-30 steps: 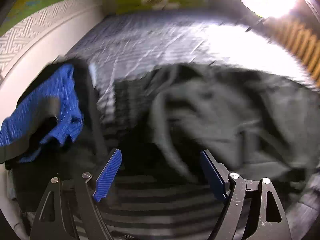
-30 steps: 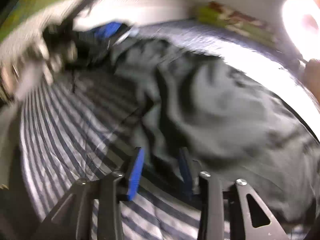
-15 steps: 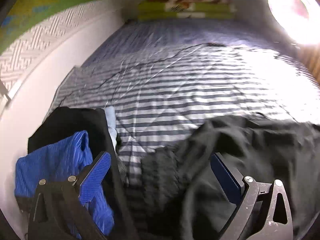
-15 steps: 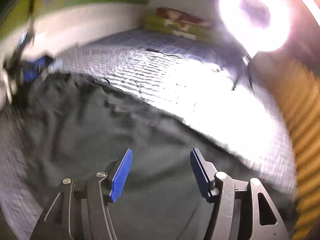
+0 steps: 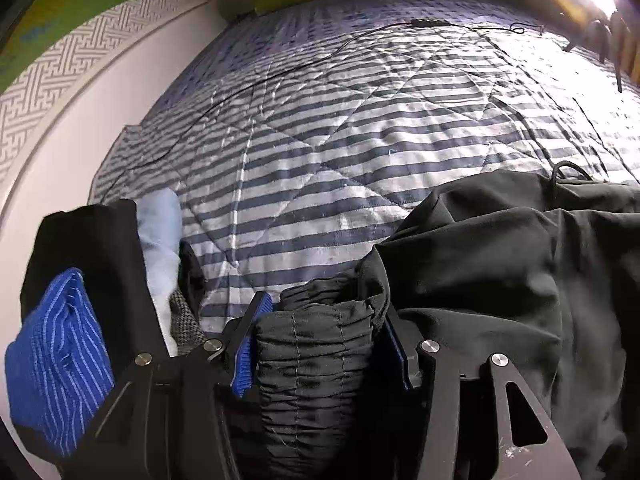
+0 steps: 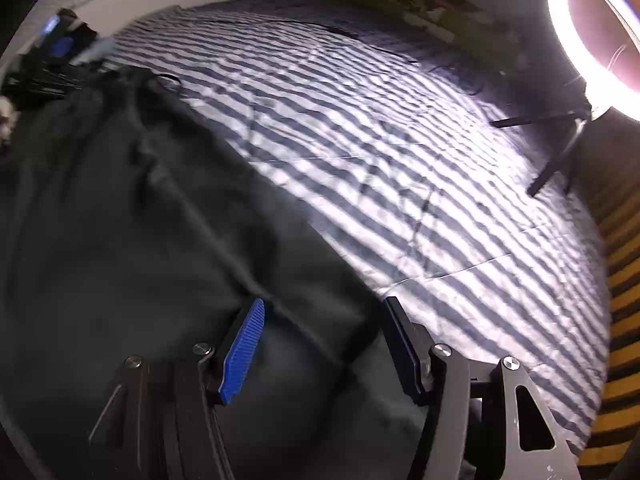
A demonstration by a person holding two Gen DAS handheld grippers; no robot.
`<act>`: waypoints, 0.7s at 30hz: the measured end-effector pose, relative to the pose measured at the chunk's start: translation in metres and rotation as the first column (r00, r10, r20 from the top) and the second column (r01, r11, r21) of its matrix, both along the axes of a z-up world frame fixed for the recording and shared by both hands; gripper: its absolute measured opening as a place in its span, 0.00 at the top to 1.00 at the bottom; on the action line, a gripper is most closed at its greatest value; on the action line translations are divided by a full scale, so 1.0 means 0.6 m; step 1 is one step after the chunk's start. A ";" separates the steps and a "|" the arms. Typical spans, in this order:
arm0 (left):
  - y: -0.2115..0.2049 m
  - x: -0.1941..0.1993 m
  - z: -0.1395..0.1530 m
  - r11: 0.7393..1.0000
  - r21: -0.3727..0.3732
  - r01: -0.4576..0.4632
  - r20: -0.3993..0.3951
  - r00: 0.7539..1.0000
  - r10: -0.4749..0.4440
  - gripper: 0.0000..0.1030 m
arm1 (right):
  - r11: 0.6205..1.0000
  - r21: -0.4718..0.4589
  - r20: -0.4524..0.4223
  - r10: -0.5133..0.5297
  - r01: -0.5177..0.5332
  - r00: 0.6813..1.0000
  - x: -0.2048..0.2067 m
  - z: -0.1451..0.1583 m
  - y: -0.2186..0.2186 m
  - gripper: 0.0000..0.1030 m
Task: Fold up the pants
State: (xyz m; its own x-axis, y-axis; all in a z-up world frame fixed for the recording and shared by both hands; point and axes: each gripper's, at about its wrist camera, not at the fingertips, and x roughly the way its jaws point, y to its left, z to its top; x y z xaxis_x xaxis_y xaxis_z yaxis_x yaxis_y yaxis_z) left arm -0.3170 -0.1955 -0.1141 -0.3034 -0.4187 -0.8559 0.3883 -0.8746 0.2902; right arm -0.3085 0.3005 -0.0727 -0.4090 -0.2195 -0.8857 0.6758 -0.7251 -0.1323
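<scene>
Dark grey pants (image 5: 500, 280) lie crumpled on the striped bed cover (image 5: 360, 120). My left gripper (image 5: 326, 344) is shut on their gathered elastic waistband (image 5: 316, 360), which fills the gap between the blue pads. A drawstring loop (image 5: 568, 168) sticks up at the pants' far edge. In the right wrist view the pants (image 6: 120, 220) spread across the left and lower half. My right gripper (image 6: 322, 348) hovers low over them, open, with a fabric fold between its fingers. Its left blue pad (image 6: 244, 352) shows bare.
A heap of other clothes sits at the bed's left edge: a blue striped garment (image 5: 56, 360), a black one (image 5: 92, 240), a pale blue one (image 5: 160, 224). A thin cable (image 5: 280, 74) crosses the cover. A ring light (image 6: 592, 20) on tripod legs (image 6: 552, 168) stands at right.
My left gripper has gone from wide open to shut on the pants' waistband. The right gripper has settled lower over the pants, its finger gap unchanged from half a second ago.
</scene>
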 end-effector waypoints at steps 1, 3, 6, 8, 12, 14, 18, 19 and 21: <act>0.005 0.003 0.005 1.000 0.001 0.001 -0.004 1.000 -0.001 0.47 | 1.000 0.003 0.011 0.009 -0.009 1.000 0.003 0.000 0.003 0.45; 0.005 0.004 0.007 1.000 -0.005 -0.004 -0.010 1.000 0.004 0.48 | 0.999 -0.012 0.041 0.036 -0.036 0.999 0.012 0.004 0.012 0.45; 0.005 0.005 0.013 1.000 -0.012 -0.005 -0.015 1.000 0.004 0.49 | 0.999 0.033 0.039 0.038 -0.040 0.999 0.016 -0.007 0.021 0.45; 0.007 0.007 0.016 1.000 -0.028 -0.008 -0.018 1.000 0.007 0.50 | 0.999 0.009 0.048 0.035 -0.035 0.998 0.015 -0.005 0.022 0.47; 0.003 0.014 0.031 0.999 -0.052 -0.009 -0.032 0.999 0.007 0.50 | 0.999 -0.027 0.080 0.019 -0.017 0.997 0.014 0.000 0.023 0.98; -0.002 0.026 0.050 0.997 -0.073 -0.027 -0.058 0.998 0.023 0.51 | 1.000 -0.015 0.039 0.023 -0.023 0.999 0.027 0.012 0.027 0.98; -0.021 0.035 0.087 0.997 -0.054 -0.057 -0.131 0.990 0.049 0.51 | 0.994 -0.106 -0.023 -0.019 0.016 1.000 0.028 0.062 0.056 0.99; -0.021 0.033 0.092 0.997 -0.052 -0.057 -0.140 0.989 0.049 0.51 | 0.991 -0.127 -0.035 -0.035 0.030 0.999 0.024 0.072 0.061 0.99; -0.024 0.017 0.093 0.996 -0.061 -0.058 -0.144 0.988 0.049 0.51 | 0.991 -0.121 -0.074 -0.069 0.060 0.995 0.009 0.081 0.060 0.99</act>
